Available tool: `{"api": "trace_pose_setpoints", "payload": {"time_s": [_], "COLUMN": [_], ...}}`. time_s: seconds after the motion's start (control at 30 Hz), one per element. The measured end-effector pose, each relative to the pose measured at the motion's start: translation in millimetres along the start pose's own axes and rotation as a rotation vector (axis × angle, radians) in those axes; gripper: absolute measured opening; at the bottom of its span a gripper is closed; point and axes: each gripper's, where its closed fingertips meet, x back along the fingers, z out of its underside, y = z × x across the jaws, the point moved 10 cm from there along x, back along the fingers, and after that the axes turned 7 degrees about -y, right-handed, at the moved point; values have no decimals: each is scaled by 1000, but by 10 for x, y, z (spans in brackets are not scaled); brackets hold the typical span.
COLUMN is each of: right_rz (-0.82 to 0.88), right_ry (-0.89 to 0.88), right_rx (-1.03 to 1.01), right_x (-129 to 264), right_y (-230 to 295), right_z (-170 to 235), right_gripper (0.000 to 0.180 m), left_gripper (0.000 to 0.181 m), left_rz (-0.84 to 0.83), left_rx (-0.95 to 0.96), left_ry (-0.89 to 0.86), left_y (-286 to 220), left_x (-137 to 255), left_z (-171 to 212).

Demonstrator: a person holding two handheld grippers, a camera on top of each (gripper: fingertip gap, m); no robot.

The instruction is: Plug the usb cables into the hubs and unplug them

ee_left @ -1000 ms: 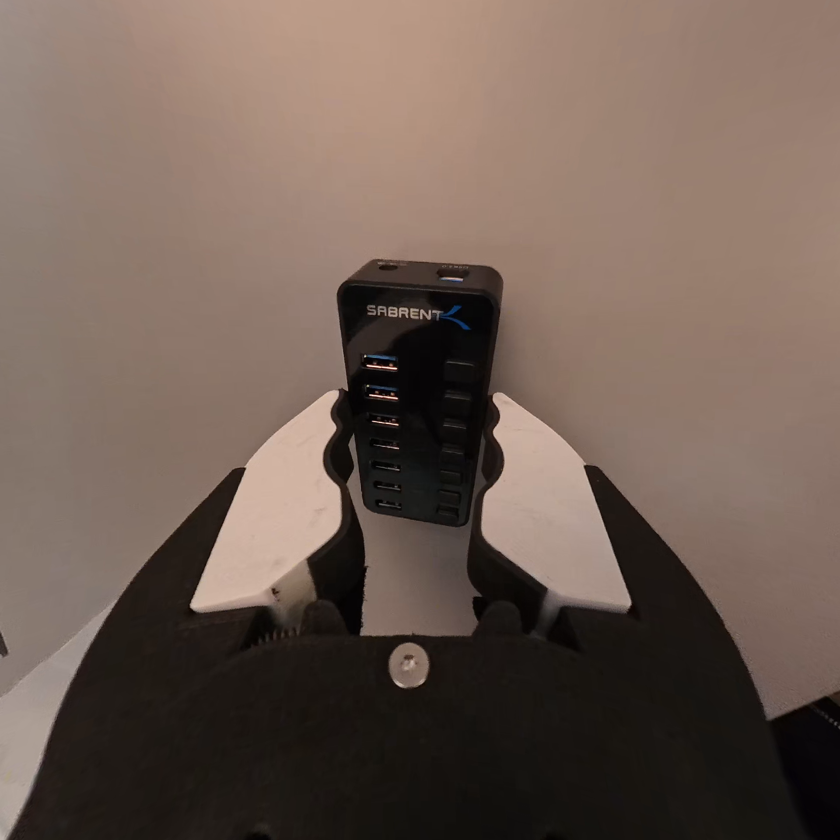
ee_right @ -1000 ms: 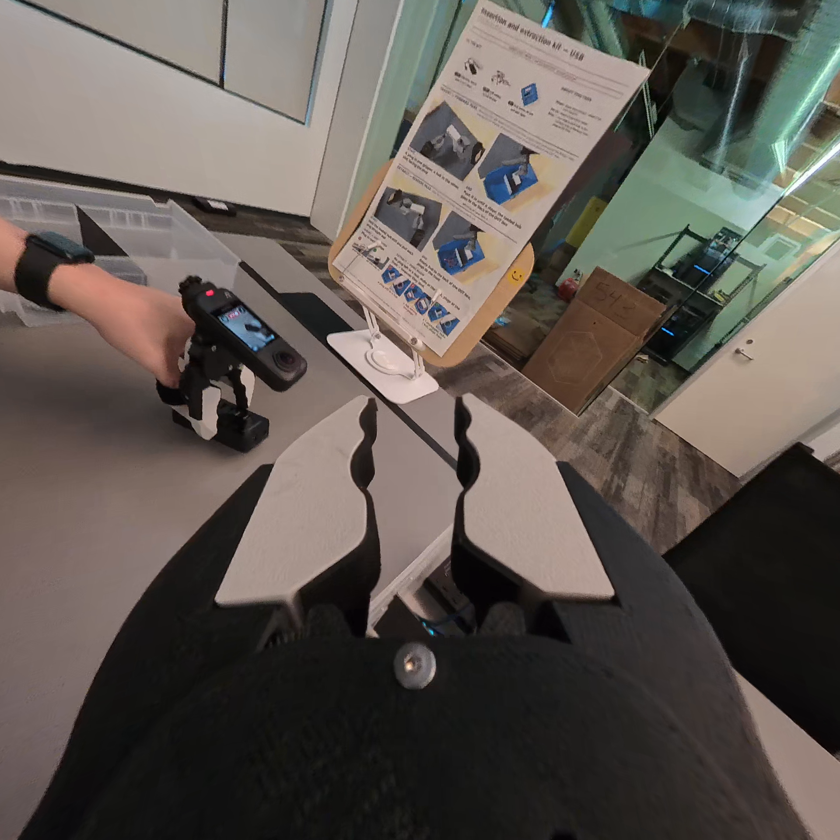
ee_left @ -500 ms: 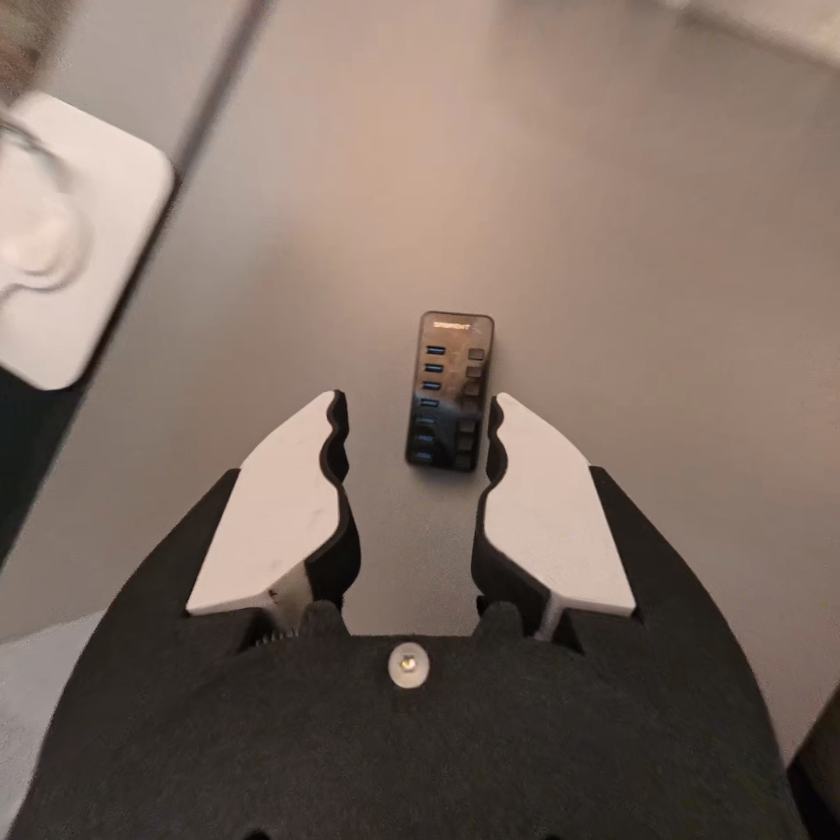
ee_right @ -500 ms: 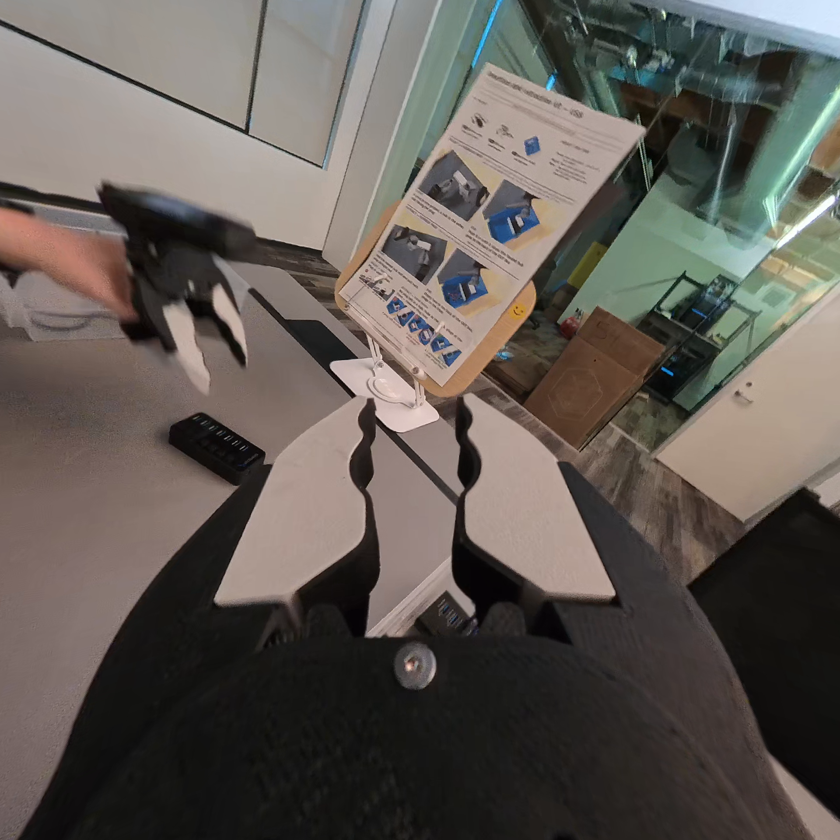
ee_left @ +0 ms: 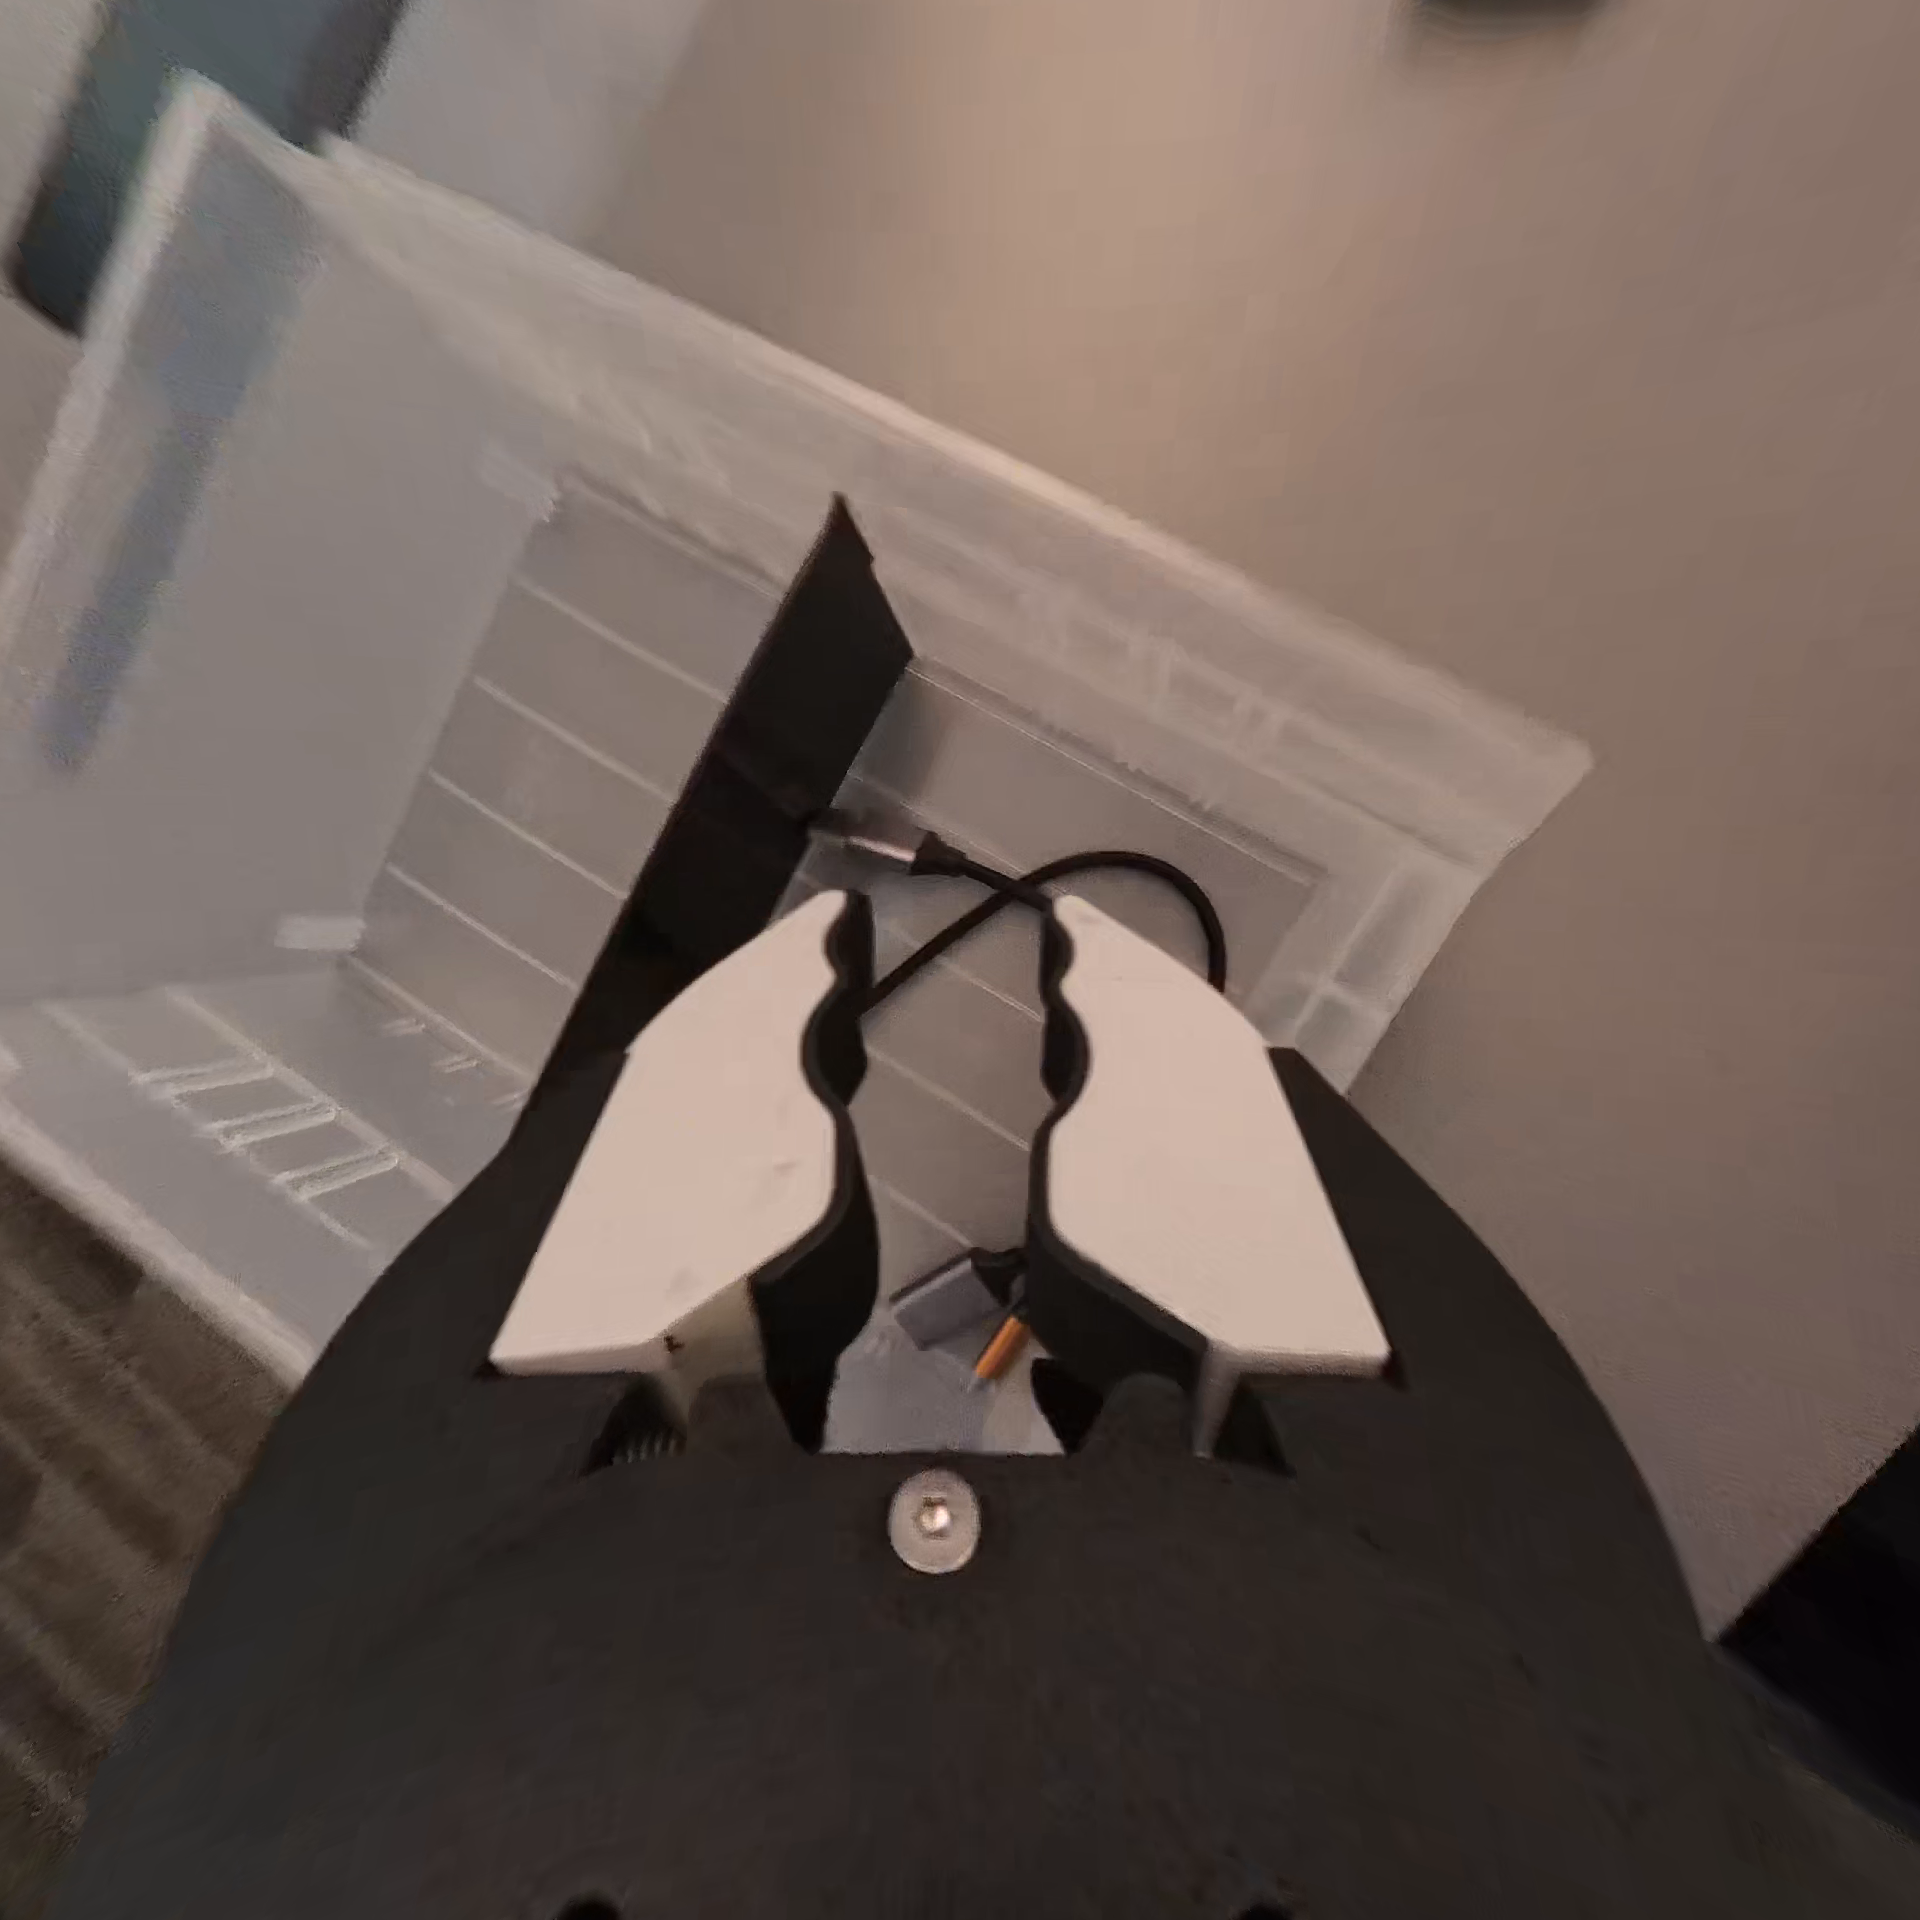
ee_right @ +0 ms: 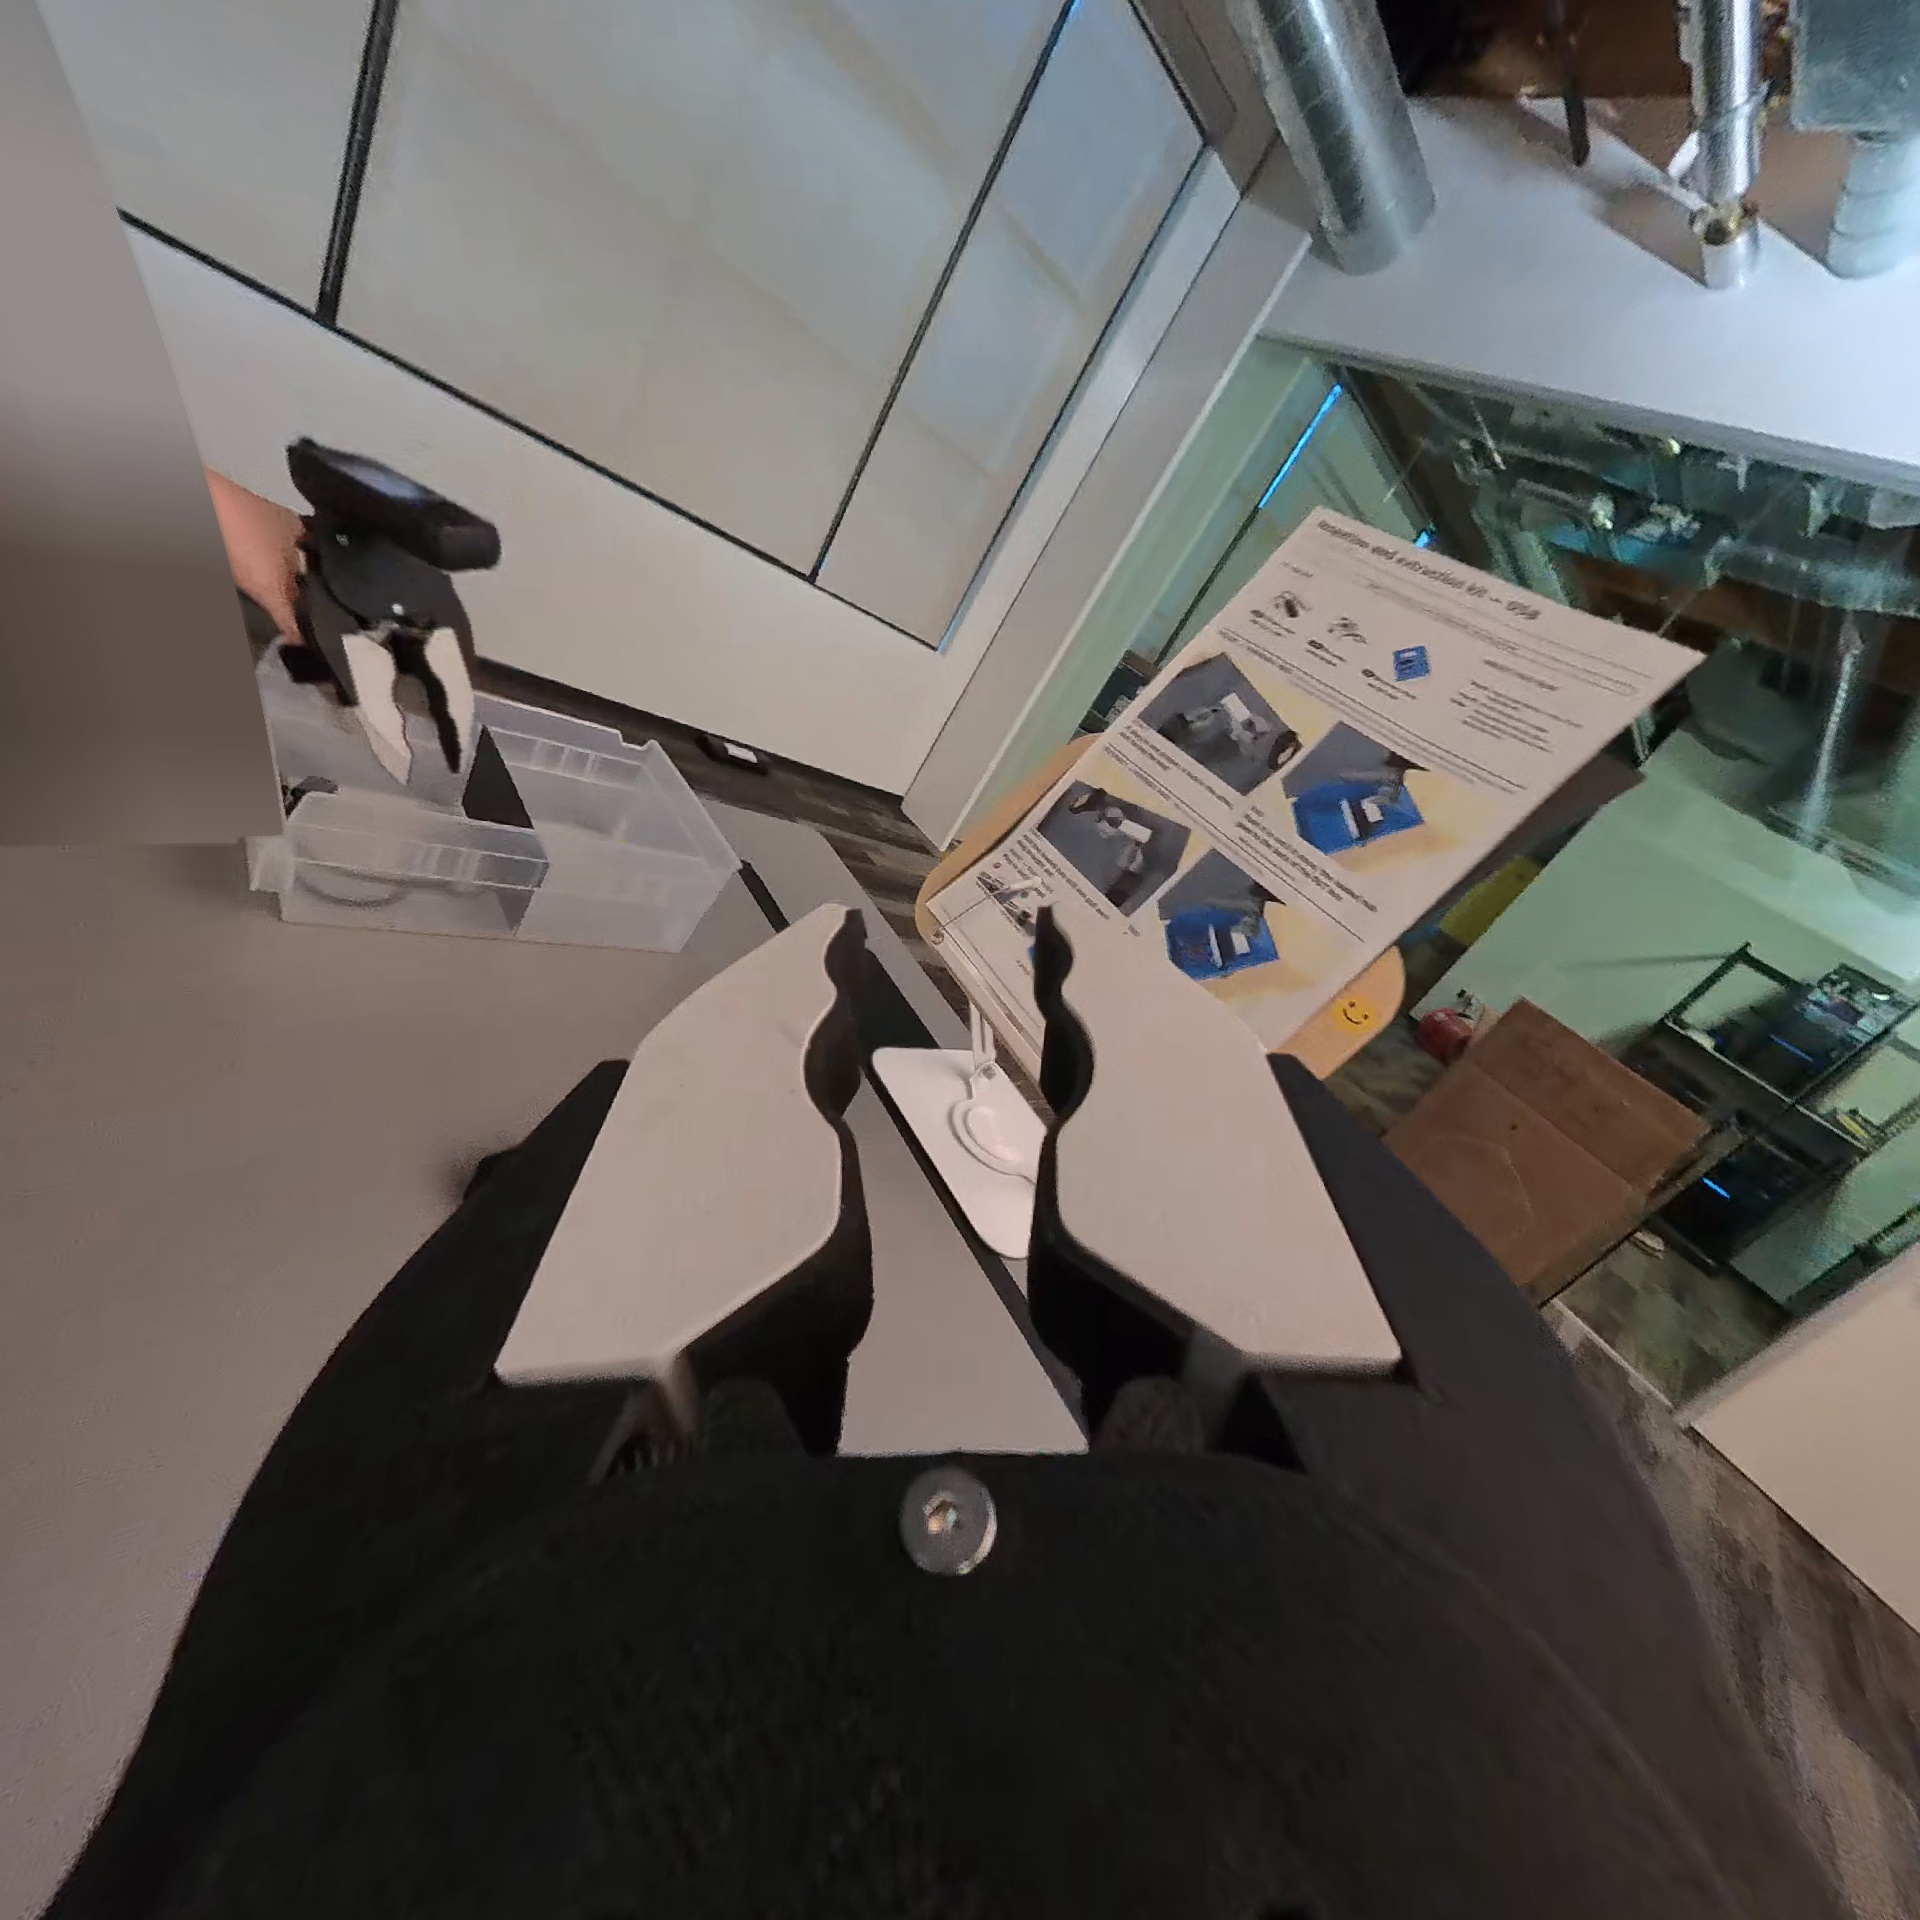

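Observation:
My left gripper (ee_left: 951, 925) is open and empty, hovering above a clear plastic bin (ee_left: 1382, 862). A black USB cable (ee_left: 1122, 862) with grey plugs lies looped on the bin's floor, just beyond my fingertips. One grey plug (ee_left: 883, 847) sits by a black divider (ee_left: 790, 748); another grey plug (ee_left: 945, 1304) shows between my fingers, lower down. My right gripper (ee_right: 945, 935) is open and empty above the grey table (ee_right: 260, 1039). In the right wrist view the left gripper (ee_right: 426, 764) hangs over the bin (ee_right: 623, 883), fingers down. No hub shows in either view.
A printed instruction sheet (ee_right: 1320, 800) stands on a white base (ee_right: 977, 1132) at the table's far edge. A small orange stick (ee_left: 997, 1351) lies in the bin. Beyond the table are a cardboard box (ee_right: 1548, 1132), glass walls and floor. The gap from one gripper's tips to the other's is roughly 55 centimeters. From the left gripper's tips to the small orange stick (ee_left: 997, 1351) is close to 15 centimeters.
The left gripper was around the black hub, lifted off leaving it flat on the table, then swung over to the bin. The right gripper tilted upward and stayed open.

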Motion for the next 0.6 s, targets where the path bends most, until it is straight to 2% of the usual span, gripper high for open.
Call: {"api": "trace_pose_setpoints", "payload": {"time_s": [0.07, 0.27, 0.33, 0.4, 0.47, 0.53, 0.6], "right_rz": [-20, -98, -104, -108, -107, -101, -92], "right_ry": [20, 69, 70, 87, 113, 154, 196], "right_rx": [-1, -9, -16, -18, -24, -30, -18], "right_x": [-113, -302, -347, -385, -417, -441, -456], "right_y": [26, 113, 118, 118, 113, 106, 102], "right_z": [43, 125, 144, 180, 229, 281, 330], "right_gripper": [31, 29, 28, 28, 28, 28, 28], "left_gripper": [26, 38, 36, 35, 30, 33, 37], "left_rz": [37, 116, 130, 157, 172, 200, 147], "left_rx": [-21, -204, -226, -216, -189, -69, 55], "left_ry": [40, 231, 263, 290, 242, 161, 121], "left_y": [84, 183, 192, 190, 170, 131, 95], "left_x": [-163, -453, -533, -589, -576, -523, -466], "left_z": [121, 310, 315, 300, 254, 180, 143]}}
